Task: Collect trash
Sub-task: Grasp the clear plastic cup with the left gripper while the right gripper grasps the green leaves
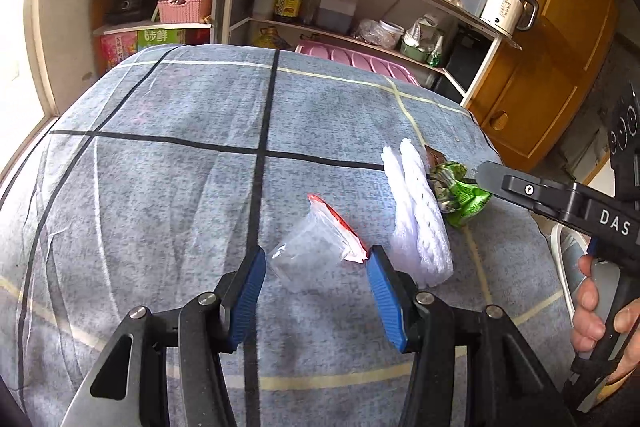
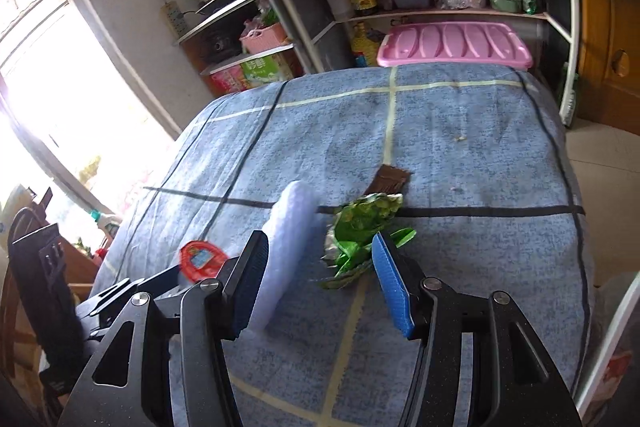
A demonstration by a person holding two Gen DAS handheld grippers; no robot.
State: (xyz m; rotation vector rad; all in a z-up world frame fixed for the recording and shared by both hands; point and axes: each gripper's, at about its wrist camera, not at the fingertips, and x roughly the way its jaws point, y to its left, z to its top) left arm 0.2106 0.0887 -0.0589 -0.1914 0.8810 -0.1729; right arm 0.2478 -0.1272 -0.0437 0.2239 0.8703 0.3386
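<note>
The left gripper (image 1: 316,267) has its jaws released on either side of the clear plastic bag with a red edge (image 1: 316,247) on the checked cloth of the tabletop (image 1: 160,187), the pads not yet pressing it; the thin film could slide or crumple away as they clench. The right gripper (image 2: 320,267) hangs released over the green wrapper (image 2: 360,231), beside the white foam piece (image 2: 280,239), and could snag that instead
</note>
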